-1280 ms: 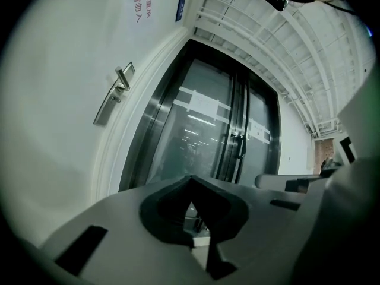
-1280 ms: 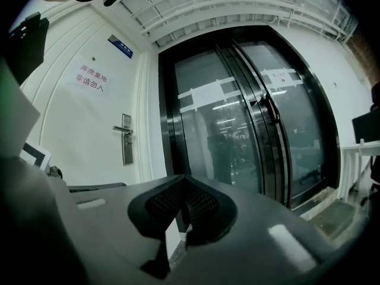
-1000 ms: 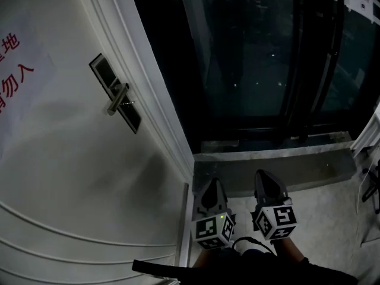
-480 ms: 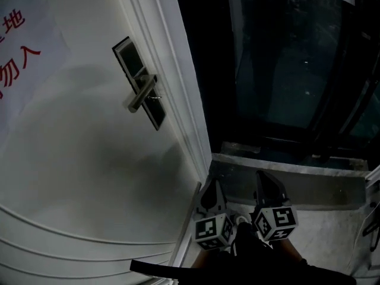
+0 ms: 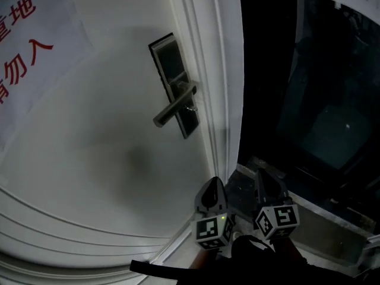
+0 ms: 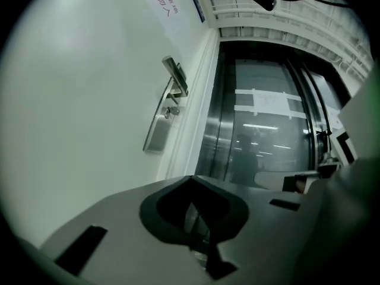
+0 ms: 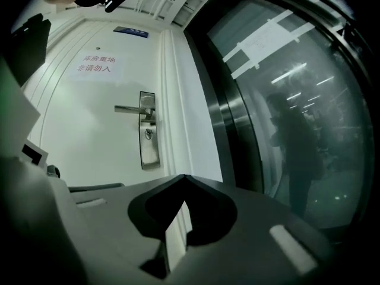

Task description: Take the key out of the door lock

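A dark lock plate [image 5: 174, 83] with a silver lever handle [image 5: 173, 107] sits on the white door [image 5: 89, 159]. A small key [image 5: 191, 108] sticks out of the plate just below the lever. It also shows in the left gripper view as the key [image 6: 171, 111] and in the right gripper view as the key [image 7: 148, 133]. My left gripper [image 5: 212, 193] and right gripper [image 5: 266, 185] hang side by side low in the head view, well below the lock and apart from it. Both are shut with nothing in them.
A white door frame [image 5: 224, 70] runs beside the lock. A dark glass panel [image 5: 320, 100] fills the right side, with a stone ledge [image 5: 309, 230] at its foot. A paper notice [image 5: 29, 46] with red characters hangs on the door's upper left.
The head view has swung toward the door, so the lock plate and handle now sit nearer the middle and look larger. Both grippers stay low and shut.
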